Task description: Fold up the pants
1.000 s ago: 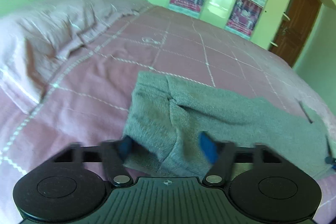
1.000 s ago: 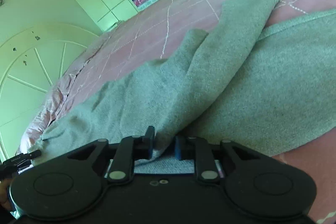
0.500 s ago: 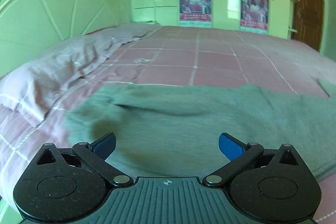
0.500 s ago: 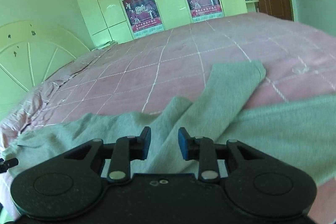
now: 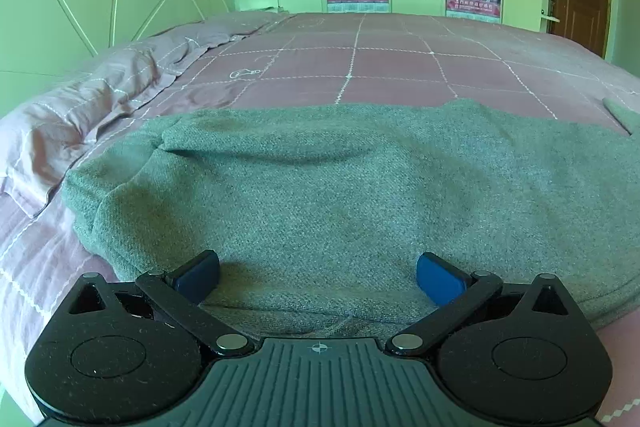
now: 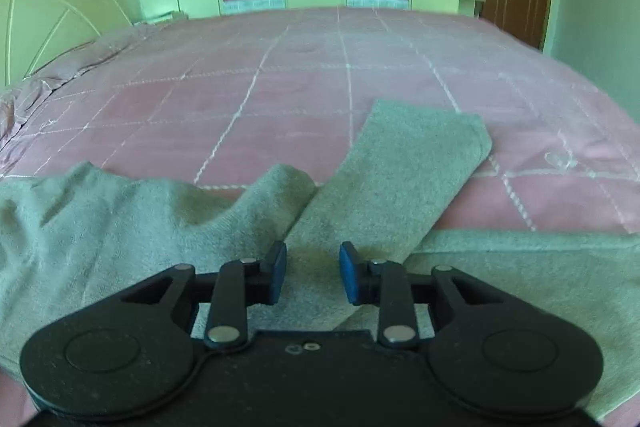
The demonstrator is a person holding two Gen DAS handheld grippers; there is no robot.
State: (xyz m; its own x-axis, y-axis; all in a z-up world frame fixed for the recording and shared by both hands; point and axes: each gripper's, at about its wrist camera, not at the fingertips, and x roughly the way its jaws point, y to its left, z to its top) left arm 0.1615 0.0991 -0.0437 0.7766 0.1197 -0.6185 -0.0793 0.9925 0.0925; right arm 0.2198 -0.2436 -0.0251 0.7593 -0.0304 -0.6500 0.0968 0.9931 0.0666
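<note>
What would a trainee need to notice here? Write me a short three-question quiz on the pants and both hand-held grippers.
1. True or false: the left hand-held gripper has its pads pressed on the pants.
2. The stray pant leg in the right wrist view lies: A) flat on the pink bedspread, angled away; B) draped over the headboard; C) rolled into a ball.
3. Fill in: the right hand-held gripper stands narrowly open and grips ____.

Key
1. False: its jaws are spread wide above the cloth.
2. A.
3. Nothing: there is a clear gap between the pads, with grey fabric beneath.
</note>
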